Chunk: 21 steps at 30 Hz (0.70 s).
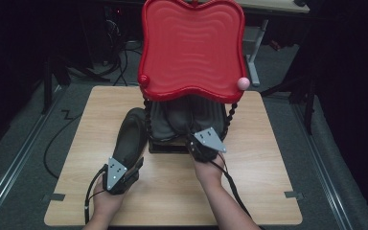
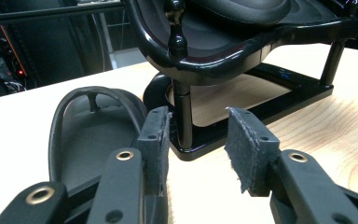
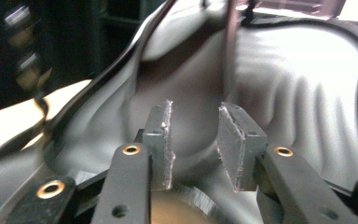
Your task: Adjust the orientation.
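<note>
Pale wood-grain table [image 1: 263, 191] in a dark room, with a two-tier rack [image 1: 190, 72] at its far middle and shoes being stowed beneath the top tier.

A dark sandal [image 1: 130, 134] is seen lying flat on the table just left of the rack's base, its heel end at the left gripper [image 1: 133, 168], whose felt-faced jaws stand parted and empty. The right gripper [image 1: 195, 143] is held inside the lower tier [image 3: 303, 93], jaws likewise apart with nothing between them. The sandal would best be pinched at its soft rim and slid in low, clear of the beaded post [image 2: 181, 84]. The top tray is glossy red plastic, rippled, wavy-edged; the lower tray is glossy black.
</note>
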Motion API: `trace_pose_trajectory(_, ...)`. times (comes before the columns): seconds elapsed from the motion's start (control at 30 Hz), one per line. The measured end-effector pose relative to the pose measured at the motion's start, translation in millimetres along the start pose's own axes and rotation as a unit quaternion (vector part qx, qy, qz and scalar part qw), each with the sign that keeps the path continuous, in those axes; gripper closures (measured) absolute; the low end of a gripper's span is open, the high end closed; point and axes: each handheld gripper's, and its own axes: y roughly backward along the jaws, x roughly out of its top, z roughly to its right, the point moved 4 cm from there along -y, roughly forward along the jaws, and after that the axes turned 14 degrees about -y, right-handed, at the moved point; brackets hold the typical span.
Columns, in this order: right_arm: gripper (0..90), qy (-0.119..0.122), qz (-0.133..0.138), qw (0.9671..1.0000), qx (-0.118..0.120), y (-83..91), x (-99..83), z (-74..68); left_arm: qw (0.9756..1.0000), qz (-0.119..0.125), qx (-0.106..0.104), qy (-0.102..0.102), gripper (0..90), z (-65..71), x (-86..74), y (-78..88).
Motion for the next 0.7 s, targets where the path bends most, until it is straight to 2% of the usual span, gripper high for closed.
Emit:
trace_pose_trajectory(0.07, 67.2, 0.014, -0.011, 0.9998, 0.011, 9.4, -11.1, -3.0, 1.0000, -0.001, 0.002, 0.001, 59.6, -0.8, -0.4, 0.3)
trace_pose_trajectory(0.17, 68.1, 0.032, -0.017, 0.9991, 0.022, 12.8, -20.3, -7.6, 1.0000, -0.004, 0.005, 0.004, 59.6, -2.0, -1.9, 0.0)
trace_pose_trajectory(0.33, 67.7, 0.052, -0.011, 0.9983, 0.023, -1.4, -20.1, -12.0, 0.9999, -0.009, 0.005, 0.005, 59.5, -2.6, -4.8, -0.5)
trace_pose_trajectory(0.5, 68.8, 0.037, -0.027, 0.9989, 0.005, -23.7, -21.1, -8.6, 0.9999, -0.009, 0.004, 0.008, 59.5, -4.8, -7.6, 0.2)
trace_pose_trajectory(0.53, 69.9, 0.024, -0.023, 0.9994, 0.010, -27.0, -20.8, -9.1, 0.9999, -0.010, 0.003, 0.008, 59.5, -5.3, -8.0, 0.6)
trace_pose_trajectory(0.63, 70.5, 0.008, -0.026, 0.9996, 0.005, -34.9, -20.5, -16.6, 0.9999, -0.008, 0.002, 0.010, 59.5, -6.7, -8.9, 1.4)
trace_pose_trajectory(0.7, 70.6, -0.003, -0.029, 0.9995, 0.010, -37.8, -20.1, -20.8, 0.9999, -0.008, 0.003, 0.010, 59.5, -7.9, -9.1, 1.9)
